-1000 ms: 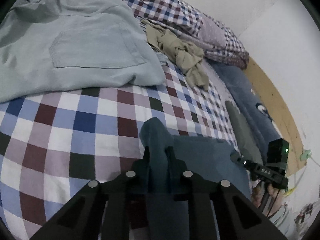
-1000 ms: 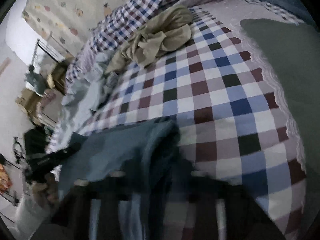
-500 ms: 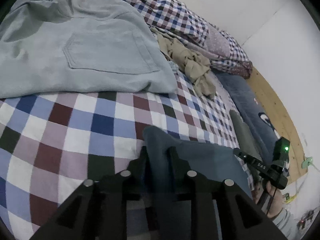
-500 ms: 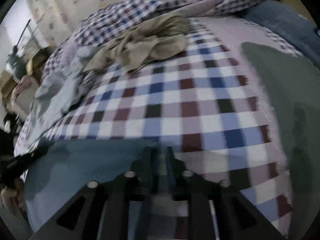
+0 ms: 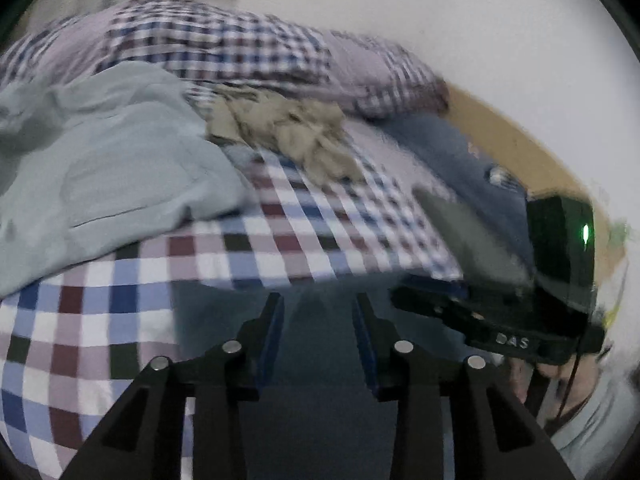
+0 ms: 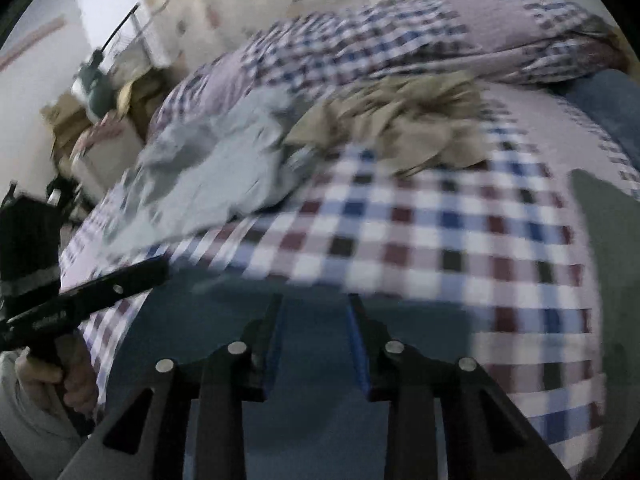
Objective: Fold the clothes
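Both my grippers hang over the near edge of the bed, side by side, and both stand with fingers spread and nothing between them. My left gripper (image 5: pixel 318 312) shows a clear gap between its blue-lined fingers; my right gripper (image 6: pixel 316 312) shows the same. Beneath both lies the dark teal garment (image 5: pixel 320 360), spread flat on the checked bedspread (image 5: pixel 120 300) at the near edge, its far hem running straight across just ahead of my fingertips. In the right wrist view the same cloth (image 6: pixel 400 328) reaches across to the left gripper's side. Both views are blurred, so I cannot tell how many layers it has.

Farther back lies a pale blue-grey garment with a pocket (image 5: pixel 112 168), loosely spread, and beyond it a crumpled khaki garment (image 5: pixel 288 132), bunched in a heap. A folded grey-green piece (image 6: pixel 604 240) rests at the right side of the bed.

With empty fingers over flat cloth, I judge this a pause between grips: either a fold has just been laid down or the cloth is laid out ready for one. A new grip would call for finding an edge or corner I can pinch cleanly, taking only the layers I mean to, with both grippers at matching points so the crease runs straight.
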{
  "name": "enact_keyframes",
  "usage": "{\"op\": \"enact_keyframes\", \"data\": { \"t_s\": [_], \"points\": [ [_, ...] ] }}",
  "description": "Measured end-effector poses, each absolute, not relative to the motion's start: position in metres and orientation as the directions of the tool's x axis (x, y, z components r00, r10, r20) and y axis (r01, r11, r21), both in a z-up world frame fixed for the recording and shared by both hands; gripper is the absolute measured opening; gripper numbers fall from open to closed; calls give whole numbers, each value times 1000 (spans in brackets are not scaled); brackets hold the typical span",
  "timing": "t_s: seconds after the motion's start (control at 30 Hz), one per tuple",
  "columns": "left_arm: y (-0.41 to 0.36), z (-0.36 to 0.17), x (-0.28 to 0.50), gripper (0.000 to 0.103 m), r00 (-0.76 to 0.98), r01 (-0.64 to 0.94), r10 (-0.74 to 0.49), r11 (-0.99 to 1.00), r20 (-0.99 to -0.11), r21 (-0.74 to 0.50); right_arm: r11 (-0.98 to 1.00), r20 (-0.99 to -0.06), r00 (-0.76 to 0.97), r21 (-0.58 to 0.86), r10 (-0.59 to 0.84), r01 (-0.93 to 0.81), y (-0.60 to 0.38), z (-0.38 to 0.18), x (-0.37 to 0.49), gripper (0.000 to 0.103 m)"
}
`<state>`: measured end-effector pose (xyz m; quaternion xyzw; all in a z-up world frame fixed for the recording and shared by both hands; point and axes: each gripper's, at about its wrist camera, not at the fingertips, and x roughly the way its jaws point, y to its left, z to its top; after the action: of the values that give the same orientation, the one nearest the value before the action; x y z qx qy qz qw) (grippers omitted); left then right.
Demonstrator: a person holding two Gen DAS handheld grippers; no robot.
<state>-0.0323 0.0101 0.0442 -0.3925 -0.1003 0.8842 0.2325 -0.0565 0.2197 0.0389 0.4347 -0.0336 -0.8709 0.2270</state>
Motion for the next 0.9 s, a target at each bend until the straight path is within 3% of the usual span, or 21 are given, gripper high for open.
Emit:
{"op": "enact_keyframes", "data": {
  "t_s": [0.03,0.1,0.17,0.23,0.37,0.47,0.57,0.7,0.9],
  "points": [
    [15,37,-34,29,-571,-331,467,-884,-675,-331,-887,-749,-503,251,-432,387,211,37,-55,26],
    [17,24,-40,10,-556,-292,404,-913,-726,-285,-870,-763,-470,243,-444,428,194,34,-53,17],
    [10,19,-43,6,-567,-258,367,-929,-737,-264,-877,-775,-461,244,-433,414,199,25,-55,13],
    [1,19,-43,5,-591,-215,313,-949,-743,-229,-884,-787,-452,244,-421,399,204,16,-57,6],
    [-19,27,-42,5,-629,-130,238,-971,-740,-201,-943,-805,-511,168,-300,288,223,15,-64,6],
    [-24,42,-31,5,-647,-160,310,-948,-696,-274,-956,-779,-562,173,-279,235,234,30,-58,11],
    [-9,54,-15,5,-622,-259,434,-900,-652,-352,-930,-734,-573,245,-363,275,232,48,-39,12],
    [20,49,5,5,-533,-359,533,-846,-657,-395,-883,-719,-520,313,-461,350,214,51,-12,12],
    [48,27,15,1,-501,-356,455,-884,-736,-304,-873,-747,-480,281,-459,398,200,33,15,10]
  ]
}}
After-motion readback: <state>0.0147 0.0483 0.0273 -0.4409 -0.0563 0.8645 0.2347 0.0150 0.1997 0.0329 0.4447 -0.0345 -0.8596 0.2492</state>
